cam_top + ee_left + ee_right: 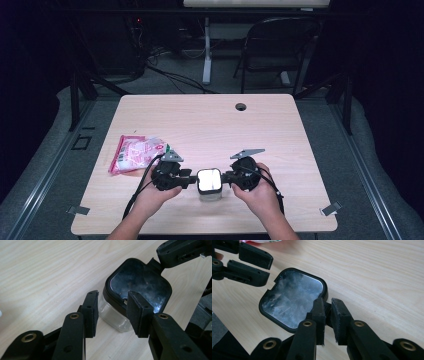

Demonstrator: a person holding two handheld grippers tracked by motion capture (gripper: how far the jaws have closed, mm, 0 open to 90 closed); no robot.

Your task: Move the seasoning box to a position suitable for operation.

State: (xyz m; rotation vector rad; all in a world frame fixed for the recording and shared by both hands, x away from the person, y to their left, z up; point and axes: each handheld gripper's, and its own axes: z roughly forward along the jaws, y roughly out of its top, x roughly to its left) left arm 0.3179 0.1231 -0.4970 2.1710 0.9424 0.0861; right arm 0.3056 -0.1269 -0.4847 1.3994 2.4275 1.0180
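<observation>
A small clear container [209,182] with a black-rimmed lid [292,297] stands near the table's front edge, between the two hands. My left gripper [112,296] comes at it from the left. One pad rests against the clear wall [112,317] and the other lies over the lid's rim, closed around a corner. My right gripper [327,302] comes from the right with its jaws nearly together, pinching a small black tab on the lid's edge. From above, the left gripper [189,179] and right gripper [229,176] meet at the container.
A pink and white plastic bag [135,152] lies on the wooden table [210,125], left of my left hand. A cable hole [241,106] sits near the far edge. A folding chair [280,45] and a desk leg stand beyond the table.
</observation>
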